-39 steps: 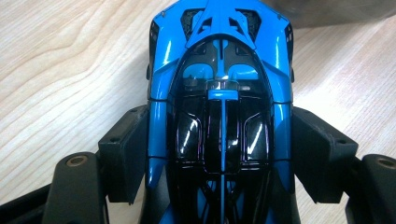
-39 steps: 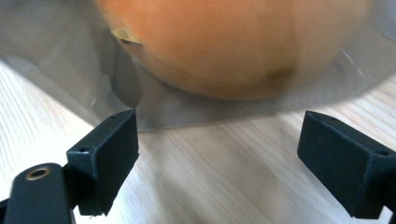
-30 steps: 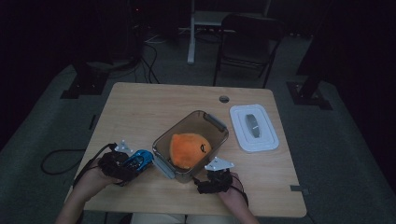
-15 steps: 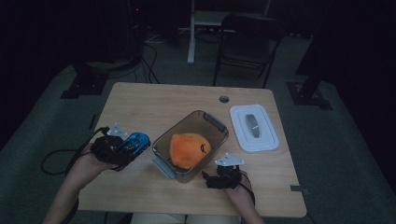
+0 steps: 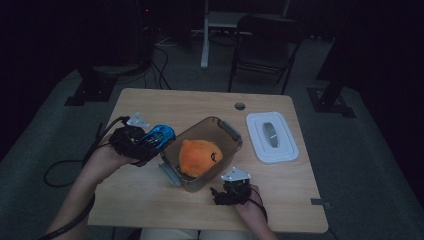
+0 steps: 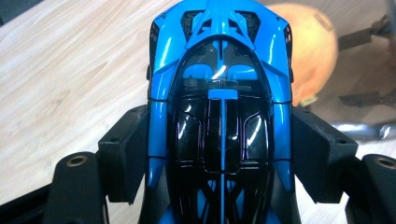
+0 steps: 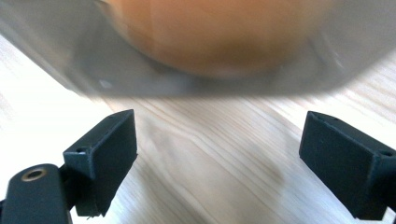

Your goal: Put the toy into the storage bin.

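Presently:
- Left gripper (image 5: 161, 136) clamped the blue toy car (image 6: 219, 93) beside the clear box (image 5: 231, 131); placement outstanding.
- Orange plush (image 5: 200, 156) already inside.
- Right gripper (image 7: 219, 154) wide, empty.

The high view looks down on the table (image 5: 150, 107); both claw-mounted views sit close, sharing the clear container (image 5: 227, 131).
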`<state>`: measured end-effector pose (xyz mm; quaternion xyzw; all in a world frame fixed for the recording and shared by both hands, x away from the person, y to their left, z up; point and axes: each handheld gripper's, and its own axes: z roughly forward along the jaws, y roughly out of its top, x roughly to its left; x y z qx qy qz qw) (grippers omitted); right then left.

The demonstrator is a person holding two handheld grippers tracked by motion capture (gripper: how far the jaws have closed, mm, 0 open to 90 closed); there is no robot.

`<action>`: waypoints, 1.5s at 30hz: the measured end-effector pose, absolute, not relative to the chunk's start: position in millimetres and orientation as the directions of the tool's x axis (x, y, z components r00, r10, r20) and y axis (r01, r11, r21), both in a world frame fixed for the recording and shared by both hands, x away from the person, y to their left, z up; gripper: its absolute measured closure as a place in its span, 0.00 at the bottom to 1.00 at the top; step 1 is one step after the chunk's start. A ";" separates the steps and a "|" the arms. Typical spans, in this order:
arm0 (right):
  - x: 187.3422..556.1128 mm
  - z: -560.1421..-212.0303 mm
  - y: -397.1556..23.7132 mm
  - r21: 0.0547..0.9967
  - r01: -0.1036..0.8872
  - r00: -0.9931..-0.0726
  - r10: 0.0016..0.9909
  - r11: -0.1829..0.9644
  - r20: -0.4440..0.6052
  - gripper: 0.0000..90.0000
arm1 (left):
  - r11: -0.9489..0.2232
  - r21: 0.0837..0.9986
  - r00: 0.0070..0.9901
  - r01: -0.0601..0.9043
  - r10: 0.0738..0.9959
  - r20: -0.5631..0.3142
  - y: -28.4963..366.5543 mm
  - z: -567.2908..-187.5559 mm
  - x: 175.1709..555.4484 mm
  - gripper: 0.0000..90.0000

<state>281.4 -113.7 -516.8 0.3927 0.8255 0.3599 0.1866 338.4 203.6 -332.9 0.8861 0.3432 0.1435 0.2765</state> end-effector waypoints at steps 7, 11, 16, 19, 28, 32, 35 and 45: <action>278.5 -523.0 -136.9 0.733 0.534 -0.593 0.804 0.423 -0.032 0.12 | -0.645 0.577 0.756 0.501 0.651 0.070 174.5 -331.4 351.0 0.32; 277.8 -524.6 -139.9 0.728 0.536 -0.590 0.806 0.427 -0.038 0.12 | -0.661 0.567 0.770 0.491 0.634 0.071 159.3 -329.9 358.4 0.32; 277.3 -523.0 -141.3 0.733 0.533 -0.602 0.798 0.423 -0.023 0.12 | -0.677 0.562 0.790 0.475 0.610 0.067 144.9 -328.5 365.4 0.32; 277.4 -523.0 -143.6 0.735 0.533 -0.601 0.799 0.419 -0.019 0.12 | -0.682 0.565 0.801 0.465 0.595 0.058 131.0 -328.7 373.0 0.32; 277.9 -523.0 -144.6 0.738 0.531 -0.607 0.795 0.417 -0.012 0.12 | -0.705 0.534 0.819 0.467 0.572 0.038 109.4 -342.5 389.2 0.32; 278.3 -522.6 -145.2 0.739 0.529 -0.610 0.792 0.416 -0.009 0.12 | -0.717 0.517 0.830 0.468 0.557 0.021 100.5 -356.3 396.3 0.32; 278.4 -522.9 -145.0 0.737 0.533 -0.608 0.794 0.416 -0.008 0.12 | -0.731 0.500 0.839 0.464 0.544 0.015 95.6 -363.0 398.6 0.32; 279.2 -523.6 -144.6 0.734 0.530 -0.617 0.787 0.425 -0.010 0.12 | -0.741 0.473 0.832 0.477 0.554 0.028 86.6 -380.9 407.4 0.32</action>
